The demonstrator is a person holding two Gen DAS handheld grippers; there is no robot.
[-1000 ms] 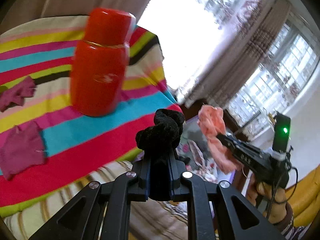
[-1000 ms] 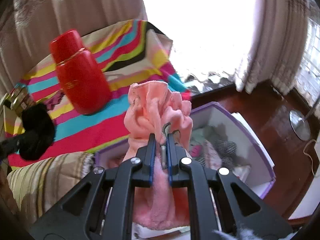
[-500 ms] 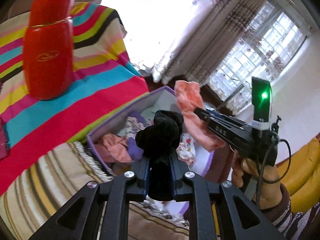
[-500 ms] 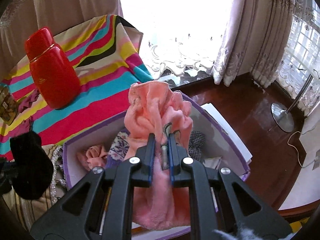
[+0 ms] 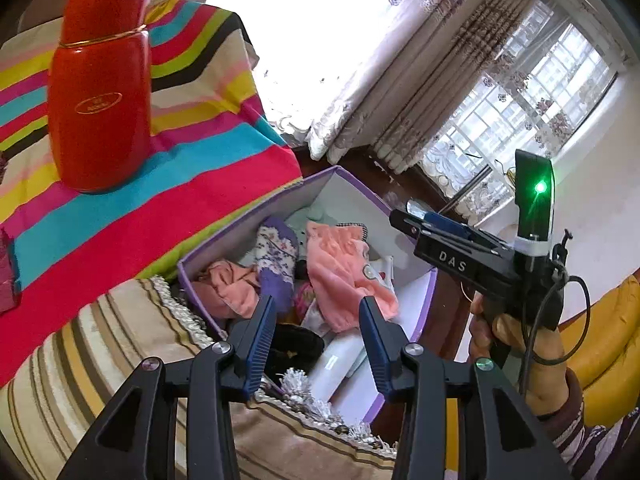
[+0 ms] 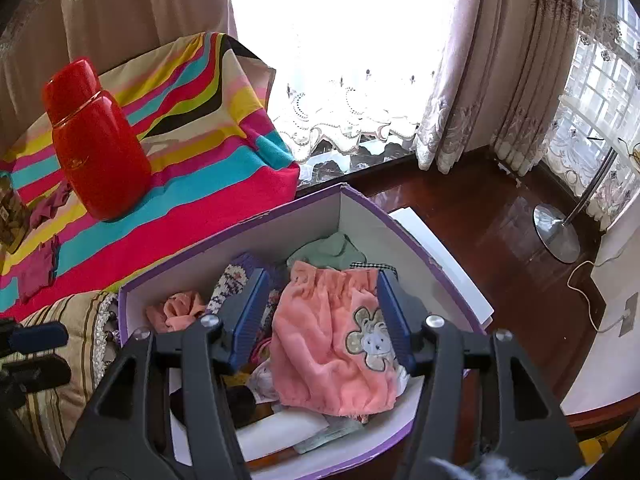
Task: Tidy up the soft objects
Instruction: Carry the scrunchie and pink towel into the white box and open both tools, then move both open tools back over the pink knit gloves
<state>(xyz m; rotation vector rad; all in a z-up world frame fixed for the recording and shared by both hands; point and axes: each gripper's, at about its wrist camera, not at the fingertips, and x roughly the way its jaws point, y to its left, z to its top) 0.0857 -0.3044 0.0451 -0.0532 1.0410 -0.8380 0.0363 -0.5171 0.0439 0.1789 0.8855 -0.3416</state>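
A purple-rimmed white box [image 6: 240,228] holds several soft items. My right gripper [image 6: 322,280] hangs over it, jaws opening, with nothing pressed between the pads. The pink towel [image 6: 328,352] with a flower patch lies loose in the box below them. My left gripper [image 5: 318,312] is over the box's near corner [image 5: 248,220], jaws also opening and holding nothing. The black fluffy item [image 5: 294,346] lies in the box under it, beside the pink towel [image 5: 340,272]. The right gripper [image 5: 412,216] shows in the left wrist view, held by a hand.
A red flask [image 6: 96,144] stands on a bright striped cloth [image 6: 192,184] left of the box, with maroon cloth pieces [image 6: 38,268] near it. A striped cushion [image 5: 100,360] borders the box. A lamp base [image 6: 556,236] sits on the wooden floor.
Both grippers swung over the box and opened. The black item left the left jaws and the pink towel left the right jaws; both now lie in the box.
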